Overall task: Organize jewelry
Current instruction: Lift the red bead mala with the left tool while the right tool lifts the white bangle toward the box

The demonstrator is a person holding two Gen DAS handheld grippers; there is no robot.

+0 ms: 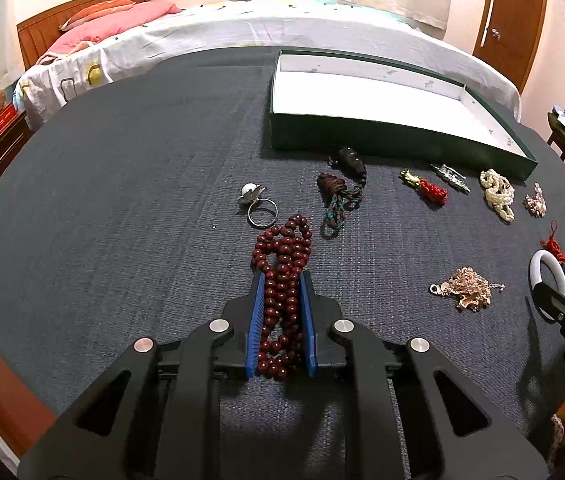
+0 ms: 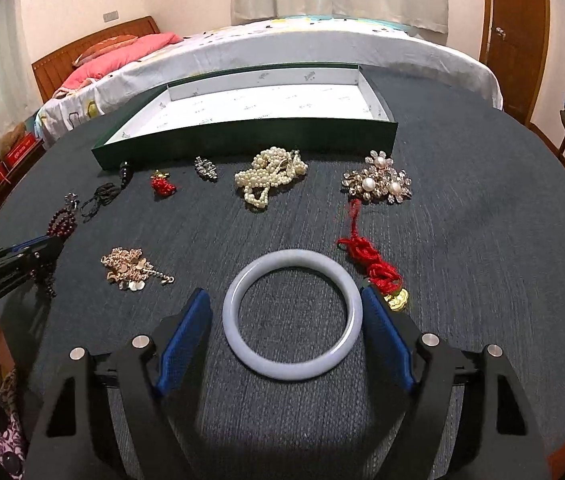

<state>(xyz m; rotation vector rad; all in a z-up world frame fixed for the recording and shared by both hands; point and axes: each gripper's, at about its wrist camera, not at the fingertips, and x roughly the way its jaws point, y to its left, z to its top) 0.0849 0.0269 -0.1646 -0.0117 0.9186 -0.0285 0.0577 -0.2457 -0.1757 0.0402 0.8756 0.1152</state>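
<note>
My left gripper (image 1: 282,278) is shut on a long strand of dark red beads (image 1: 282,248) that lies on the dark table cloth; loops of it spill out ahead of the blue pads. In the right wrist view, a pale white bangle (image 2: 290,369) lies flat on the cloth between the fingers of my right gripper (image 2: 284,292). That gripper is open: the left pad stands clear of the bangle and the right pad is close beside it. A shallow green box with a white inside (image 2: 242,140) sits open at the back of the table.
Loose on the cloth are a pearl strand (image 2: 268,178), a pearl brooch (image 2: 378,182), a red knotted tassel (image 2: 374,264) by my right finger, a gold chain (image 2: 132,268), a pearl ring (image 1: 256,200) and a dark cord pendant (image 1: 338,192). A bed stands behind the table.
</note>
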